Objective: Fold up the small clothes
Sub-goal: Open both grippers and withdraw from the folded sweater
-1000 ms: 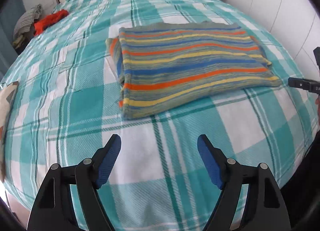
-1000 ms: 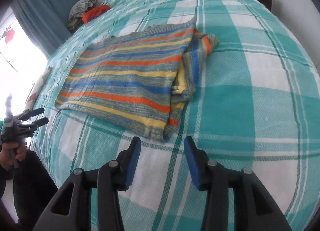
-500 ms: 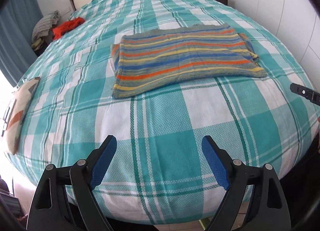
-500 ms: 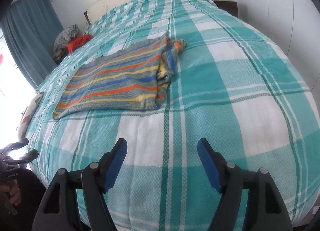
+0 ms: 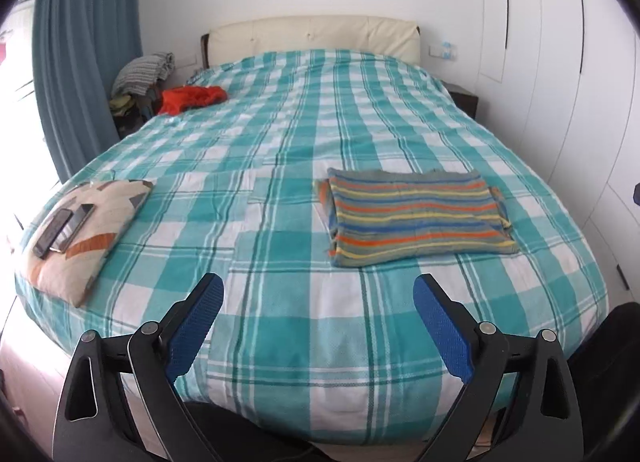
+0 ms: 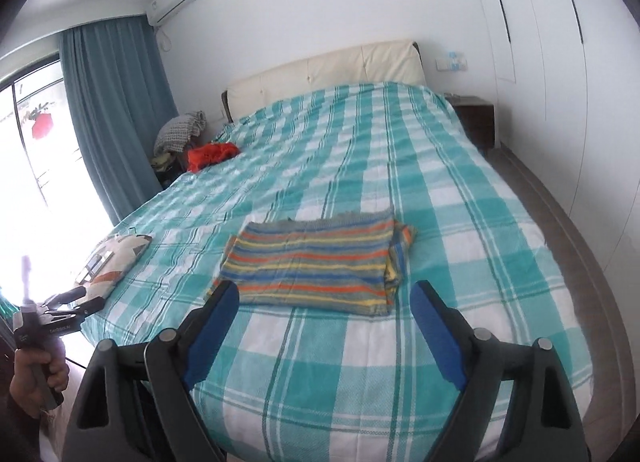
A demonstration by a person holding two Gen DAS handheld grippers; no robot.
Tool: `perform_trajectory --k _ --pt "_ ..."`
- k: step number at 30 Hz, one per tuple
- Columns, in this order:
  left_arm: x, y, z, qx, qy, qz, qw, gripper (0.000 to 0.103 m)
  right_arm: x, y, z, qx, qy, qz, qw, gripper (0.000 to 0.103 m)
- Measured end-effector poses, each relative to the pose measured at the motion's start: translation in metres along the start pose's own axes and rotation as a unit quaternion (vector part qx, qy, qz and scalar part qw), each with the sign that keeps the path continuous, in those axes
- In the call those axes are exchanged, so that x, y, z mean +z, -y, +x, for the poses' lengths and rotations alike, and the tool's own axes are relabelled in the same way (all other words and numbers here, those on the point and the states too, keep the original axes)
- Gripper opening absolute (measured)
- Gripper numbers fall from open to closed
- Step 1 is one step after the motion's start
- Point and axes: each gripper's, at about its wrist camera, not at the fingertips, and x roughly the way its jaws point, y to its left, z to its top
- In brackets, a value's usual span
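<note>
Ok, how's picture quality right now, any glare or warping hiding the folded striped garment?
Left wrist view: striped garment sharp and evenly lit; window glare only at the left edge. Right wrist view: window blown out white at left, garment clear; fisheye bends the bed edges in both.

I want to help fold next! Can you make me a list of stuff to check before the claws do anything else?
1. Striped cloth lies folded and flat on the bed: ok.
2. Left claw holds nothing, its jaws opening: ok.
3. Right claw holds nothing, its jaws opening: ok.
4. Both claws are clear of the striped cloth, not touching it: ok.
5. Fold is tidy: not ok, a bit of an under layer pokes out at one end.
6. Another cloth waits: the red cloth lies bunched near the headboard; whether it is next, cannot tell.
</note>
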Motion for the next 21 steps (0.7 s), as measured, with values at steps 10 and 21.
perform_trajectory --k 10,21 --pt "-0.017 0.044 0.020 -0.035 -0.036 0.034 0.9982 0.097 -0.007 0.014 -0.003 -0.001 -0.003 0.021 1.000 0.090" --pt "-0.034 0.233 0.123 -0.160 -0.089 0.188 0.9651 0.097 -0.021 0.103 0.092 0.010 -0.071 0.101 0.992 0.090"
